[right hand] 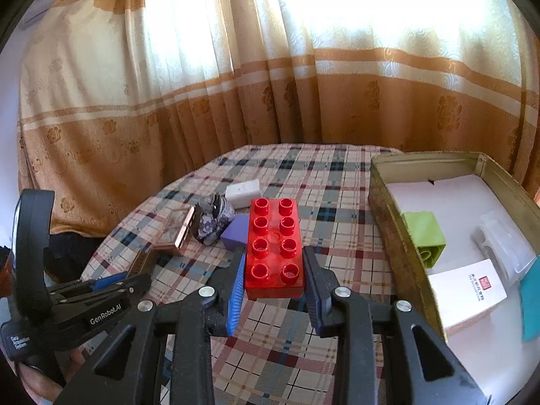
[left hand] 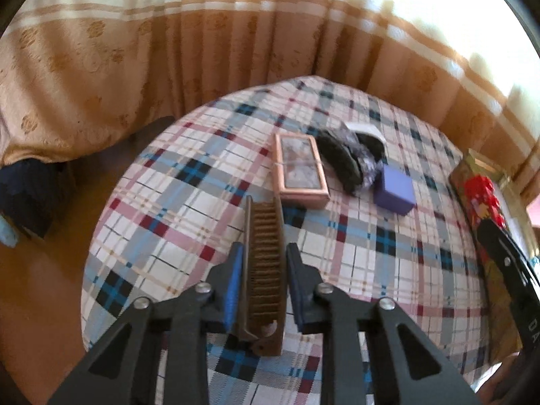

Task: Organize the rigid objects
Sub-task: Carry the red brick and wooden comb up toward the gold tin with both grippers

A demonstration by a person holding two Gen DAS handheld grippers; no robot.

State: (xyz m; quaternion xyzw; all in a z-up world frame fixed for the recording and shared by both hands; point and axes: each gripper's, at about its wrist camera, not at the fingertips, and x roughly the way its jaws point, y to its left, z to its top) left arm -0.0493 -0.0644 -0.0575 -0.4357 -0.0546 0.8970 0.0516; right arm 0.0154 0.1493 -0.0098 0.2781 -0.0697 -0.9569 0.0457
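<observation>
My left gripper (left hand: 264, 253) straddles a brown comb (left hand: 264, 263) that lies on the plaid tablecloth (left hand: 388, 263); its jaws stand open, with a gap on the right side. My right gripper (right hand: 274, 258) is shut on a red eight-stud brick (right hand: 274, 246) and holds it above the cloth, left of a gold tin box (right hand: 398, 236). In the box lie a green block (right hand: 423, 234), a white card (right hand: 467, 290) and a clear plastic case (right hand: 503, 246). A pink framed box (left hand: 300, 170), a dark patterned bundle (left hand: 351, 158) and a purple block (left hand: 395, 190) lie further back.
A white block (right hand: 243, 190) lies behind the bundle. Orange-and-cream curtains (right hand: 236, 94) hang close around the table's far edges. The table edge drops off on the left to a brown floor (left hand: 40, 287). The left gripper (right hand: 84, 300) shows at the left in the right wrist view.
</observation>
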